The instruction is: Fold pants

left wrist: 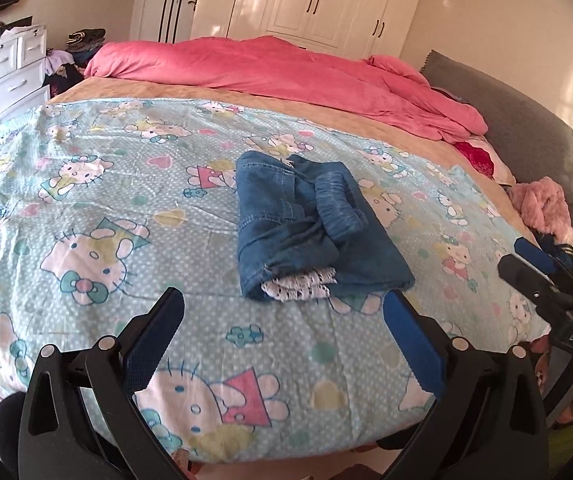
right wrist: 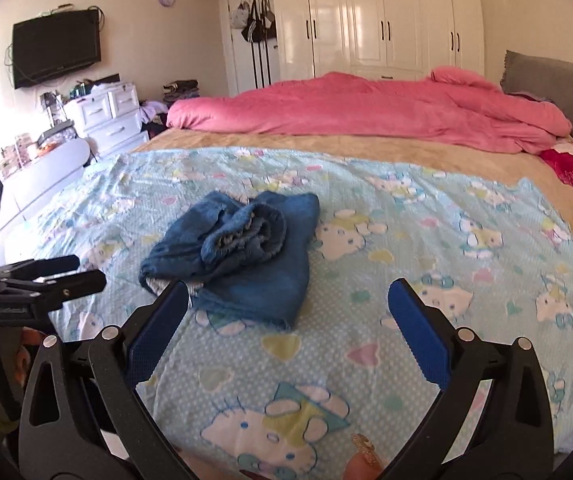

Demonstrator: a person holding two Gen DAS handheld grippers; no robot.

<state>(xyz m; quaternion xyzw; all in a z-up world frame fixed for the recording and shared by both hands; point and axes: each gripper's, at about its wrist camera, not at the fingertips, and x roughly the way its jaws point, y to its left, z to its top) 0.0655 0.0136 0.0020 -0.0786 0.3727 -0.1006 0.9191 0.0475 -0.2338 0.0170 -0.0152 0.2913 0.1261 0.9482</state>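
Denim pants (left wrist: 306,224) lie folded in a compact bundle on the bed (left wrist: 86,200), nearer its front edge than the pink duvet (left wrist: 286,72); both tongs, left (left wrist: 282,344) and right (right wrist: 286,332), gape empty just short of the bundle, folding apparently complete.

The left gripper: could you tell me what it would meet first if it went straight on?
Probably the folded jeans, whose near edge lies just past the left gripper and its open jaws, though depth is uncertain.
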